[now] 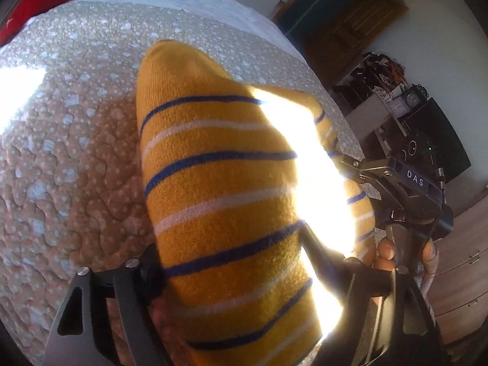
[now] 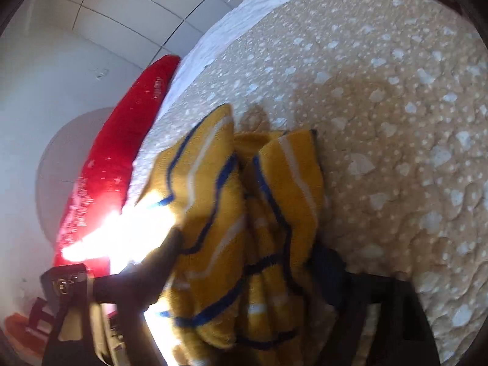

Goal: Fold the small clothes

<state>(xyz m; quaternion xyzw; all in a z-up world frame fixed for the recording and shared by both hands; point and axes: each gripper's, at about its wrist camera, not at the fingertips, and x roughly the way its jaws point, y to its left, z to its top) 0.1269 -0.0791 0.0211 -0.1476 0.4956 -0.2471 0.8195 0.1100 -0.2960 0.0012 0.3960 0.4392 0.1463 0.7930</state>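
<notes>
A small yellow knit garment (image 1: 219,201) with blue and white stripes hangs above the quilted bedspread (image 1: 70,140). My left gripper (image 1: 231,262) is shut on its near edge; the cloth drapes over and hides the fingertips. My right gripper (image 1: 350,164) shows at the right of the left wrist view, shut on the garment's other edge. In the right wrist view the garment (image 2: 244,219) is bunched in folds between that gripper's (image 2: 244,259) fingers, above the bedspread (image 2: 381,122). A bright sun glare washes out part of the cloth in both views.
A red box (image 1: 45,3) lies at the bed's far edge; it also shows in the right wrist view (image 2: 122,164). A dark cabinet and shelf with clocks (image 1: 408,103) stand beyond the bed. Wooden drawers (image 1: 463,274) are at the right.
</notes>
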